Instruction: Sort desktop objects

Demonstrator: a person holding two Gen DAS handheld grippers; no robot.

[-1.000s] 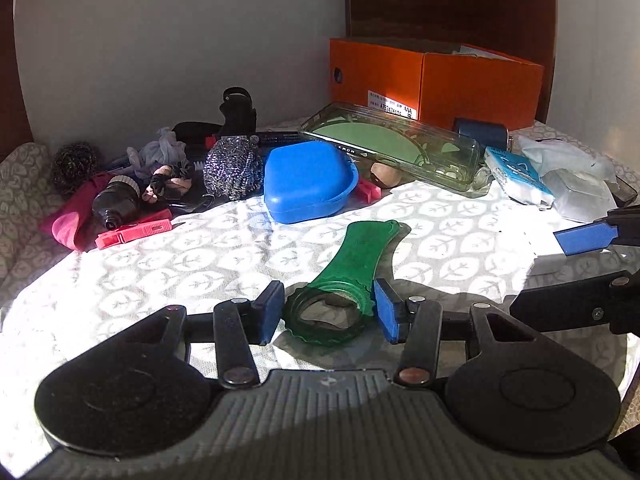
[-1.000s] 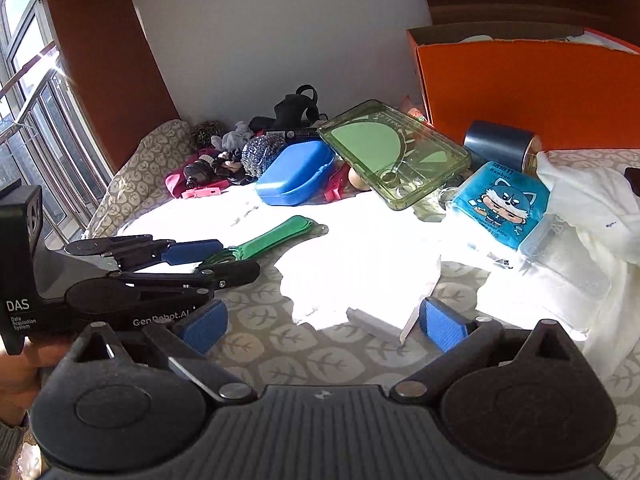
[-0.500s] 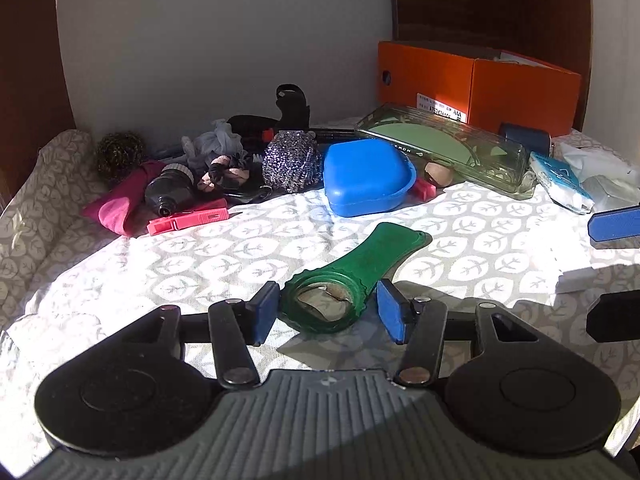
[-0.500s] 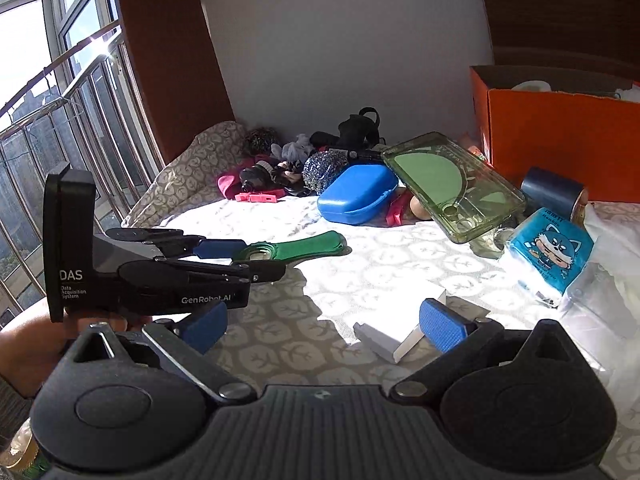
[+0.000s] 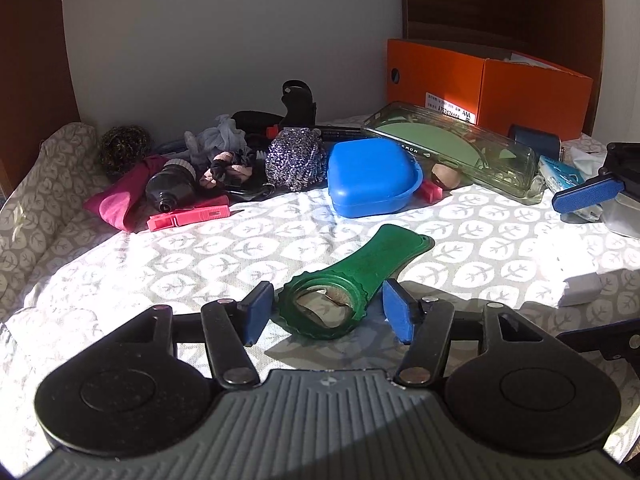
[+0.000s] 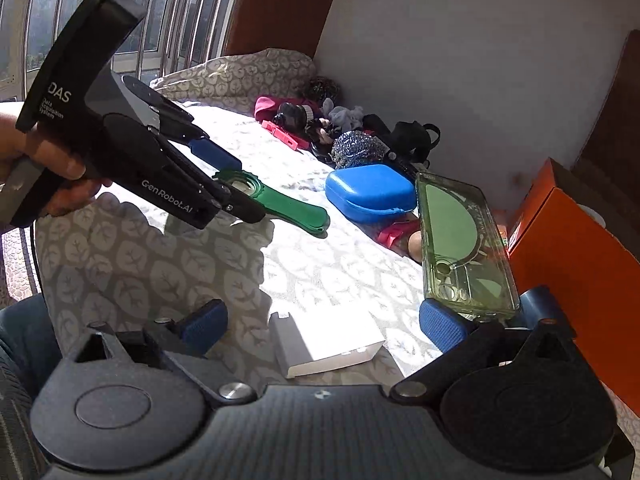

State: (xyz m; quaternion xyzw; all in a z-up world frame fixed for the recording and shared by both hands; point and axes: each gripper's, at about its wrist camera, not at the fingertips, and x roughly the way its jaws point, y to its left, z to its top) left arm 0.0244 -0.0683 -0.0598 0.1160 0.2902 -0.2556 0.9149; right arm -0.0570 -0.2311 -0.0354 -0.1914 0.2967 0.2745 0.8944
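Two grippers over patterned cloth (image 5: 120, 264). Left gripper (image 5: 326, 312): jaws just been opening, pads clear of green opener (image 5: 360, 276) lying between them, handle toward 1 o'clock. Right gripper (image 6: 320, 322): jaws wide apart, white box (image 6: 320, 344) between, untouched.

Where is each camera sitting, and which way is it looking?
Left wrist: on the left gripper, looking down along its open blue pads past the green bottle opener lying between them.
Right wrist: on the right gripper, tilted, over a white box; a hand shows.
Both see the blue case.
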